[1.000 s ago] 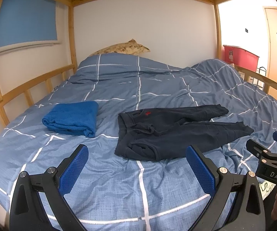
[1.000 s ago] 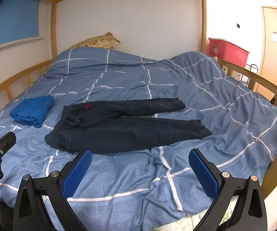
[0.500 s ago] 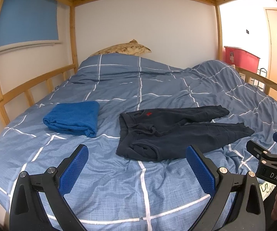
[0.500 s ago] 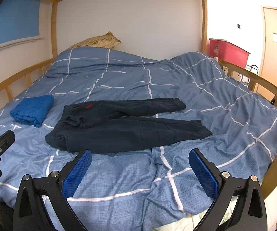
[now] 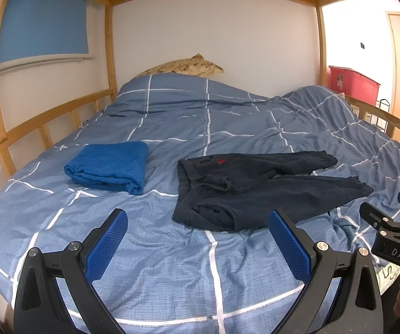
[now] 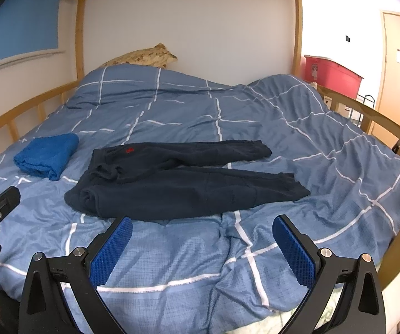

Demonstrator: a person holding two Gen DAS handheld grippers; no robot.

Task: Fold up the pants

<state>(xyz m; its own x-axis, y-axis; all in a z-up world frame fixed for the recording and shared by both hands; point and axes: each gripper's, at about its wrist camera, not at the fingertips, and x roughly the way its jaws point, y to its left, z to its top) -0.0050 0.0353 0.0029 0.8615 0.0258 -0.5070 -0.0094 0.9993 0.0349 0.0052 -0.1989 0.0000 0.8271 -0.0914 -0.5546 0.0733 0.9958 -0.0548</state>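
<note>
Dark navy pants (image 5: pixel 255 186) (image 6: pixel 183 181) with a small red logo lie spread on the blue checked duvet, waistband to the left and both legs running right. My left gripper (image 5: pixel 198 246) hovers open over the bed's near edge, just short of the waistband. My right gripper (image 6: pixel 201 253) is open too, in front of the nearer leg. Neither holds anything. Part of the right gripper (image 5: pixel 394 239) shows at the right edge of the left wrist view.
A folded blue towel (image 5: pixel 111 165) (image 6: pixel 47 156) lies left of the pants. A patterned pillow (image 5: pixel 183 66) rests at the head. Wooden bed rails (image 5: pixel 41 130) run along the left side and the right side (image 6: pixel 367 114). A red bin (image 6: pixel 333 75) stands beyond the bed.
Both views have shifted only slightly; the pants and towel lie as before and both grippers stay open.
</note>
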